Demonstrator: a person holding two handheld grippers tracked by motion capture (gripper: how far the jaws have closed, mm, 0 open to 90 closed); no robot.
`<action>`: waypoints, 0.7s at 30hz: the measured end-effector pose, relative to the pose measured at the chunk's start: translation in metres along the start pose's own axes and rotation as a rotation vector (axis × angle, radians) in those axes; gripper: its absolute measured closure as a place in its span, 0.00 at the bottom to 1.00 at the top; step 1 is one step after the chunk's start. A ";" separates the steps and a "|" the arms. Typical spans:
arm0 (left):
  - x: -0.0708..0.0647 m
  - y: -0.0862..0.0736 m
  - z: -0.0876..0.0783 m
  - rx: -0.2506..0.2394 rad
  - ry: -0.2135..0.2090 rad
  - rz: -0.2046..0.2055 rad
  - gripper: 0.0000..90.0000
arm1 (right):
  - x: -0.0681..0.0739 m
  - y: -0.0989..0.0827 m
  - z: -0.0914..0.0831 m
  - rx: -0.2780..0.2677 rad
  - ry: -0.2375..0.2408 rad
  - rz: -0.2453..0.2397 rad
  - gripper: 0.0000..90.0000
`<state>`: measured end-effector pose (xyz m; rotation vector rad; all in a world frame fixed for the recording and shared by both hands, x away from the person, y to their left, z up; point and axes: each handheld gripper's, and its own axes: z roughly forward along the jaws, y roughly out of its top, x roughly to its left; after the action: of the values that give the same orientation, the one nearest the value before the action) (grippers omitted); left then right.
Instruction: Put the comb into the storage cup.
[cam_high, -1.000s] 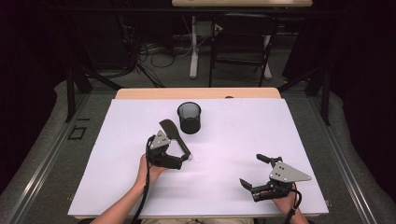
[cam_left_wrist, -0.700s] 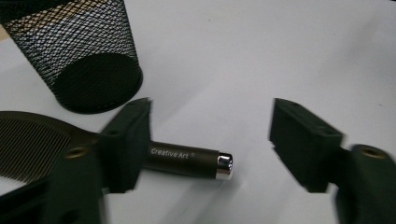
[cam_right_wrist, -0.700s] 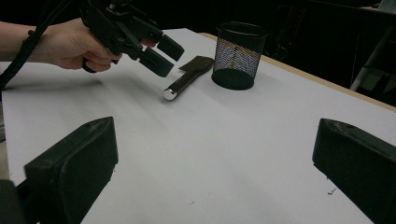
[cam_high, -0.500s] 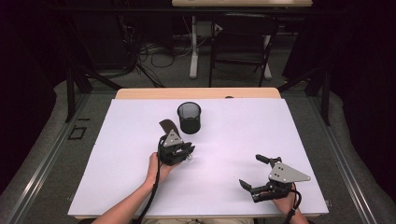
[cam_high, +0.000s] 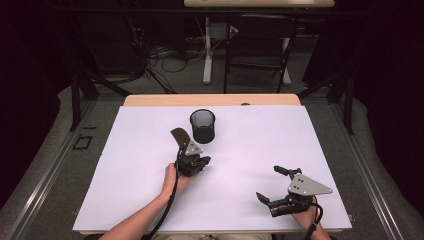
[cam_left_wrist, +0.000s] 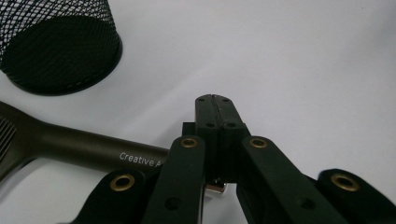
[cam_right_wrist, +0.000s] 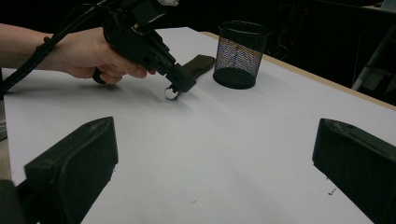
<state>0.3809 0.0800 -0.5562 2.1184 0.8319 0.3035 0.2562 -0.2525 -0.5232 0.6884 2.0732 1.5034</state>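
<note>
Left gripper (cam_left_wrist: 215, 100): jaws just closed, tips together, we see nothing between | dark-handled utensil (cam_left_wrist: 84, 147): mid-table, metal end under jaws, grip unconfirmed, we judge lift premature | mesh cup (cam_high: 202, 126): just beyond, toward the table's (cam_high: 125, 175) far edge | right gripper (cam_high: 267, 182): jaws apart, near-right corner

White lettering reading "Creative A" runs along the dark handle (cam_left_wrist: 88, 151) of the utensil lying on the table; the rest of the wording is cut off behind the left gripper (cam_left_wrist: 215, 100). No other text can be read.
</note>
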 end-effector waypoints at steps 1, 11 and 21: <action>0.000 0.000 0.000 0.000 0.000 0.000 1.00 | 0.000 0.000 0.000 0.000 0.000 0.000 0.00; 0.003 -0.002 0.002 0.048 0.002 -0.025 1.00 | 0.000 0.000 -0.001 -0.004 0.003 0.002 0.00; 0.004 -0.002 0.000 0.060 0.020 -0.033 1.00 | 0.001 0.000 -0.002 -0.002 0.000 -0.003 0.00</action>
<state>0.3826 0.0833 -0.5584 2.1585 0.8967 0.2854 0.2543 -0.2537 -0.5224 0.6848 2.0720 1.5037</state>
